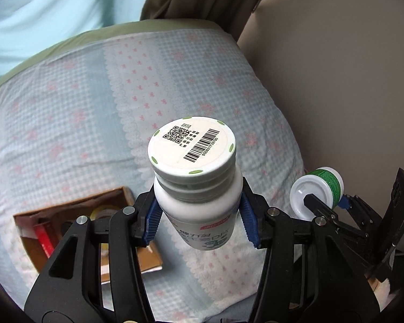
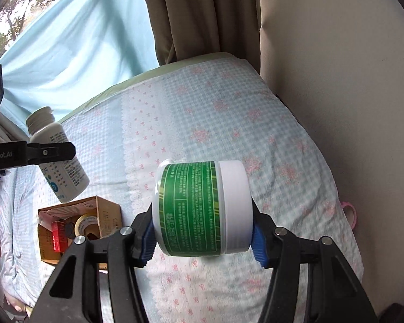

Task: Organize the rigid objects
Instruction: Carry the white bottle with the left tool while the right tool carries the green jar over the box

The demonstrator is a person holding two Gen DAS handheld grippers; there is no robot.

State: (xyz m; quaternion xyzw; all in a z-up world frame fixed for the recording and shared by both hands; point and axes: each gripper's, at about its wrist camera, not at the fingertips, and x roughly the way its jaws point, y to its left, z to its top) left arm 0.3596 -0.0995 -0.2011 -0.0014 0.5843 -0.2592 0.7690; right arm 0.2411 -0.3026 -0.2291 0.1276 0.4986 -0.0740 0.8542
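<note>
My left gripper (image 1: 199, 215) is shut on a white pill bottle (image 1: 194, 183), held above the bed with its barcoded cap (image 1: 191, 146) toward the camera. My right gripper (image 2: 203, 231) is shut on a white jar with a green label (image 2: 199, 207), lying sideways between the blue pads. In the left wrist view the jar (image 1: 317, 191) and the right gripper (image 1: 326, 202) show at the right. The right wrist view has the pill bottle (image 2: 59, 158) and left gripper (image 2: 51, 153) at the left. An open cardboard box (image 2: 105, 210) sits on the bed below.
The box (image 1: 75, 204) holds a red packet (image 2: 58, 238), a tape roll (image 2: 86, 223) and other small items. The bed has a blue checked cover (image 2: 229, 123). Brown curtains (image 2: 183, 13) and a beige wall (image 2: 336, 80) stand behind and to the right. A pink ring (image 2: 350, 212) lies at the bed's right edge.
</note>
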